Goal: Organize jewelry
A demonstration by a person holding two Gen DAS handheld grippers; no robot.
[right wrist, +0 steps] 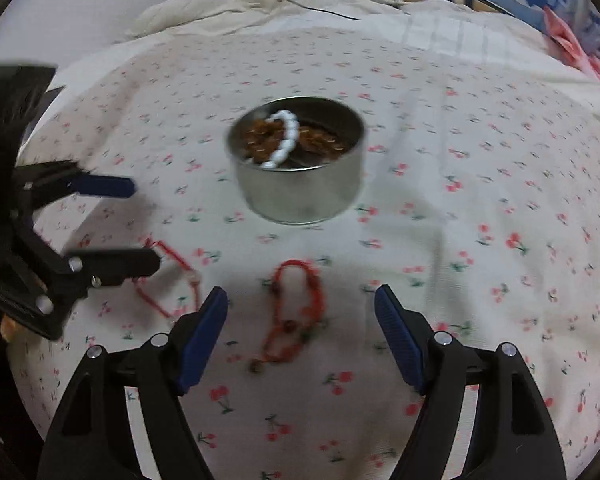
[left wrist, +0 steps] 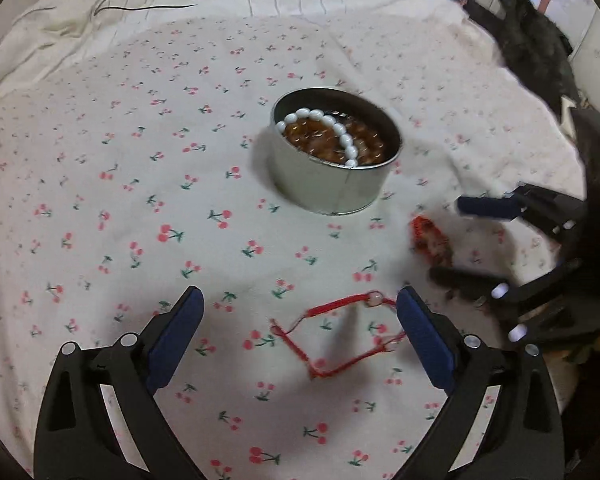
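A cherry-print sheet (left wrist: 140, 200) covers the bed, with a rumpled cream quilt (right wrist: 236, 4) and thin black cable (left wrist: 148, 7) at its far end.

A cherry-print bedsheet (left wrist: 100, 184) carries a round tin (left wrist: 332, 184) (holding beads) and two red string bracelets (right wrist: 296, 312) nearby.

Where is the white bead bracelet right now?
The white bead bracelet lies inside the round metal tin atop brown beads, mid-bedsheet, beyond both claws.
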